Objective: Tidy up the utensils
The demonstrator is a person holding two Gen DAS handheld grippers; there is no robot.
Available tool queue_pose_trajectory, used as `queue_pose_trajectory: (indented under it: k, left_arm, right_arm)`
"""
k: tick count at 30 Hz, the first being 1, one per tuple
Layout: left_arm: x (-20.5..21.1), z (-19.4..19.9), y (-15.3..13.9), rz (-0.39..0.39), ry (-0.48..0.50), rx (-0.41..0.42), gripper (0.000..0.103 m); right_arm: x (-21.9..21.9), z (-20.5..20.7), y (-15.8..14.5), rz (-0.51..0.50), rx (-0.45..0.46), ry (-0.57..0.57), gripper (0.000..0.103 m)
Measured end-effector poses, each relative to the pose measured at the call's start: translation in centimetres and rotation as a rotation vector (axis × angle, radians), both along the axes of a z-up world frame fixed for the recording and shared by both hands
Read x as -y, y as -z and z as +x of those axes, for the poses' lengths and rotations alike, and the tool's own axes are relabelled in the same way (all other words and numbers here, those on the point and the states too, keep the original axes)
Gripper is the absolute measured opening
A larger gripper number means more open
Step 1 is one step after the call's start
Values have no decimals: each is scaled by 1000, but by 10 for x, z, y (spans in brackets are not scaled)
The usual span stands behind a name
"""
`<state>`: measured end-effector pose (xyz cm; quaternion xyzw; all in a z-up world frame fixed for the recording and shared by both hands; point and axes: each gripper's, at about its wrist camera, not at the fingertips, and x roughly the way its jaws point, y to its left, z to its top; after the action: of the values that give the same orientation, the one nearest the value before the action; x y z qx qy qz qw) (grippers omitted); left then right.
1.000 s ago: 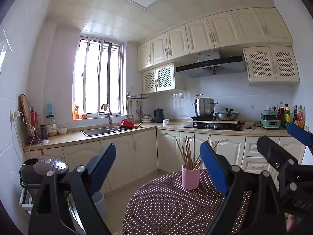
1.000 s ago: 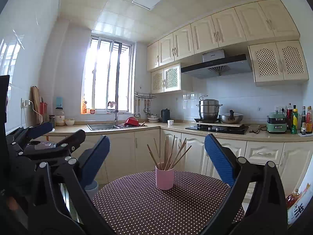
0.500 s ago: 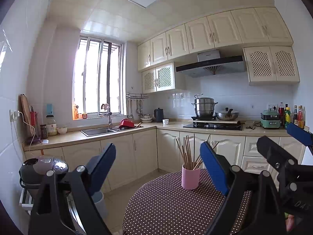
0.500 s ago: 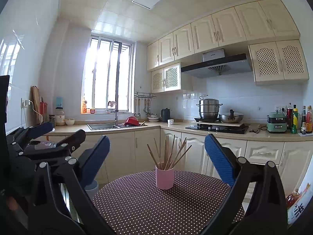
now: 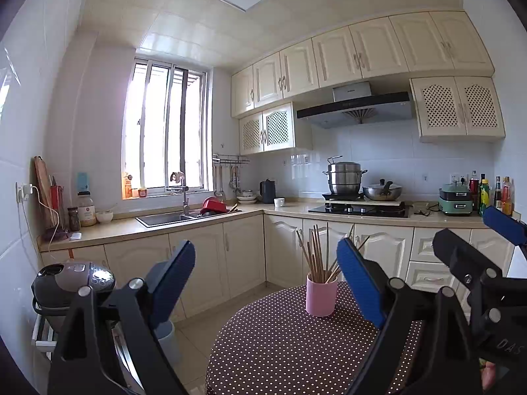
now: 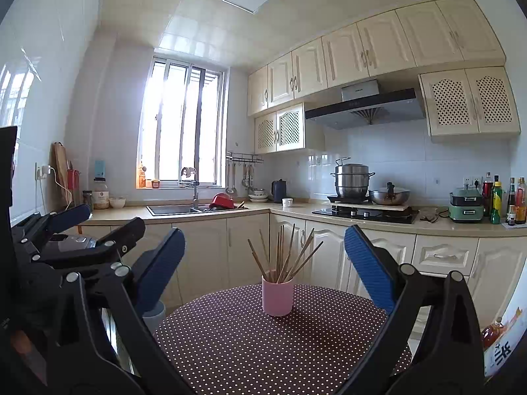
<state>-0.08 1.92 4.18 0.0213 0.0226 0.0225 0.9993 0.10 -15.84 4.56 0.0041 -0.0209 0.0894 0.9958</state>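
A pink cup (image 5: 321, 295) (image 6: 277, 296) stands upright on a round table with a brown polka-dot cloth (image 5: 280, 345) (image 6: 250, 339). Several wooden chopsticks (image 5: 318, 253) (image 6: 286, 253) stand in it, fanned out. My left gripper (image 5: 266, 273) is open and empty, held short of the cup, which sits just left of its right finger. My right gripper (image 6: 263, 256) is open and empty, with the cup centred between its fingers but farther off. Each gripper also shows at the edge of the other's view: the right one (image 5: 477, 243), the left one (image 6: 82, 223).
A grey rice cooker (image 5: 72, 283) stands on a rack at the left of the table. Cream cabinets and a counter run behind, with a sink (image 6: 174, 209), a stove with pots (image 6: 365, 212) and bottles (image 6: 504, 200) at the far right.
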Motion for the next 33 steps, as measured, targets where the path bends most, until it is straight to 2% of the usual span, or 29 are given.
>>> queue_pose_trajectory:
  k: [33]
  left_arm:
    - [2,8,10,8,-5,-12,86]
  right_arm:
    - [4,9,7,13,-27,-7,96]
